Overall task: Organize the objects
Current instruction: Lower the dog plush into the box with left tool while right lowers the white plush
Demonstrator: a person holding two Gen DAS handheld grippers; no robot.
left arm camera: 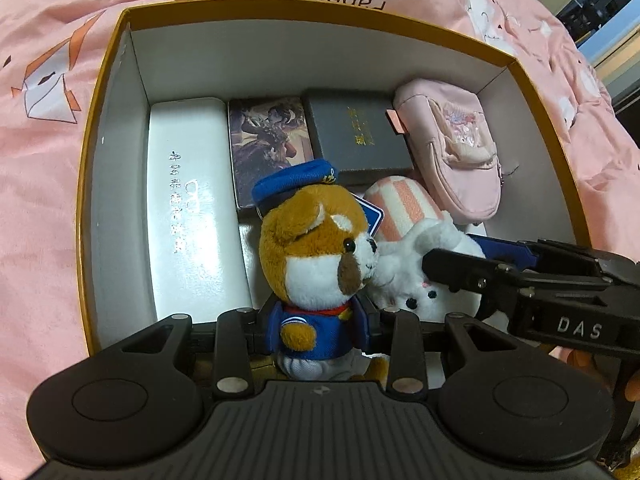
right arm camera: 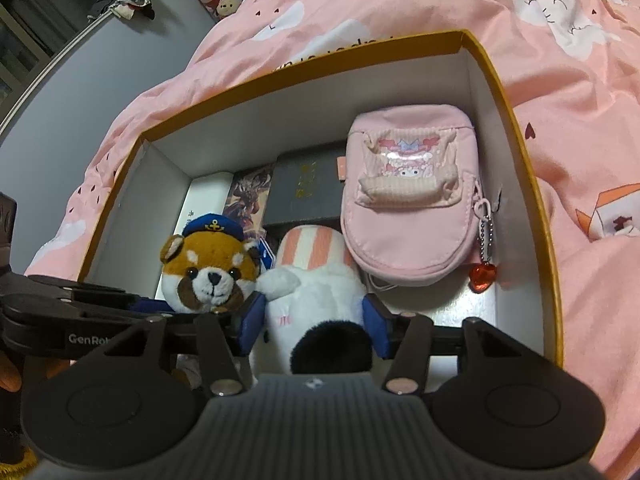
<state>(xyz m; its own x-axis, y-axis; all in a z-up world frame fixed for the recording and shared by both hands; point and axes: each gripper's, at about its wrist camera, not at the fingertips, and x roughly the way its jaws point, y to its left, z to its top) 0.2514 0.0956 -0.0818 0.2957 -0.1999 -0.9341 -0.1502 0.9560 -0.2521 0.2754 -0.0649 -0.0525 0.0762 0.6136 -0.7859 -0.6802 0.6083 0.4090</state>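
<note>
Inside an open mustard-rimmed cardboard box (left arm camera: 105,92) on a pink printed bed quilt (left arm camera: 40,184), left to right: a long white hard case (left arm camera: 188,200), an illustrated tin (left arm camera: 268,136), a dark grey booklet (left arm camera: 356,132) and a pink fabric pouch (left arm camera: 460,152). In front, the left gripper (left arm camera: 318,320) is clamped on a brown plush dog in a blue sailor cap (left arm camera: 316,248); the right gripper (right arm camera: 314,320) is clamped on a white plush bunny (right arm camera: 320,296) beside it.
</note>
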